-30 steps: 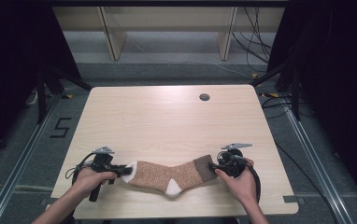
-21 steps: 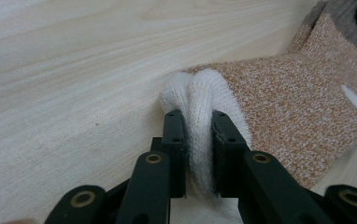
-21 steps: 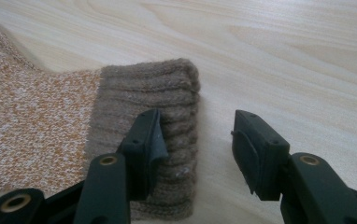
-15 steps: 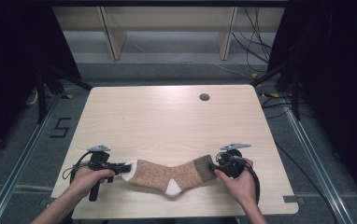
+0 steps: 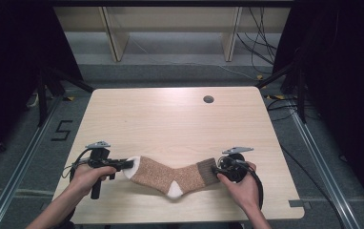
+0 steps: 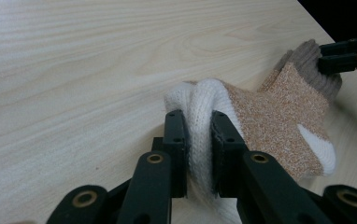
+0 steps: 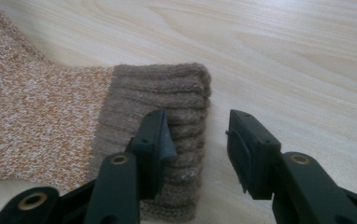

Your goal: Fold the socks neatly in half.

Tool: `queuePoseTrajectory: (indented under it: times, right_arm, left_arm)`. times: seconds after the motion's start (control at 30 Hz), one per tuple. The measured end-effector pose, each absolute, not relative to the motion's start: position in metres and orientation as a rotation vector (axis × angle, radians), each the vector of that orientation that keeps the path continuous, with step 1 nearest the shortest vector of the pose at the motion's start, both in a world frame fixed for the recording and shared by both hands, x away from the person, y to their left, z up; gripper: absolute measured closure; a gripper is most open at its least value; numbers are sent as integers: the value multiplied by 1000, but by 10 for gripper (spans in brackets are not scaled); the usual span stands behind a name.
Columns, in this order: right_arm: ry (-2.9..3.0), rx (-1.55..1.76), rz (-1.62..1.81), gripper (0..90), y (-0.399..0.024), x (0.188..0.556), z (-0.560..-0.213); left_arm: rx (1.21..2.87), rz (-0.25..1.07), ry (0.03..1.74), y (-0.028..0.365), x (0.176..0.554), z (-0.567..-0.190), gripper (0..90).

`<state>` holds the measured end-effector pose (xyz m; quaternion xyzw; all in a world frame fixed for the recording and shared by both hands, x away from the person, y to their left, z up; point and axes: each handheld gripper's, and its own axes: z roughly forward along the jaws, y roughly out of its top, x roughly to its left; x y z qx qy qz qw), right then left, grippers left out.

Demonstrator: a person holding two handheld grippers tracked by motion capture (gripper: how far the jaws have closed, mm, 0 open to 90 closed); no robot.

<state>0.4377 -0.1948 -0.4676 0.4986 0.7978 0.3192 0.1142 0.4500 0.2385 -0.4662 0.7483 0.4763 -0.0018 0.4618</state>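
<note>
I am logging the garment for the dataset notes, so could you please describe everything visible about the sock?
The sock is a knitted one, speckled orange-brown with a white toe, white heel patch and ribbed grey-brown cuff. It lies flat near the table's front edge. The left tongs are shut on its bunched toe; the right tongs are open, one jaw resting on the cuff.

Even overhead light on the pale table (image 5: pixel 180 119), dark surroundings, soft close-up blur.

Sock's (image 6: pixel 279 112) white toe tip is sitting pinched btwn the left gripper (image 6: pixel 197 140) jaws, hiding it, & the frame edge is cutting off sock's foot (image 7: pixel 32 121) in right gripper view.
</note>
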Motion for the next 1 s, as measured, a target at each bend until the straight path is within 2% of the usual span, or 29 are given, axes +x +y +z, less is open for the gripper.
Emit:
queuePoseTrajectory:
  times: [0.23, 0.4, 0.63, 1.0]
  right_arm:
    - [2365, 1430, 922, 712, -189, 436, -468]
    - [2357, 1430, 889, 748, -184, 435, -468]
    - [2371, 1378, 851, 778, -178, 434, -468]
    - [2374, 1373, 854, 778, -173, 436, -469]
  left_arm:
    - [1822, 0, 1161, 237, 451, -461, 783]
    - [1814, 4, 1159, 238, 453, -458, 783]
    - [1790, 20, 1151, 235, 456, -449, 782]
    - [1774, 34, 1115, 230, 457, -435, 782]
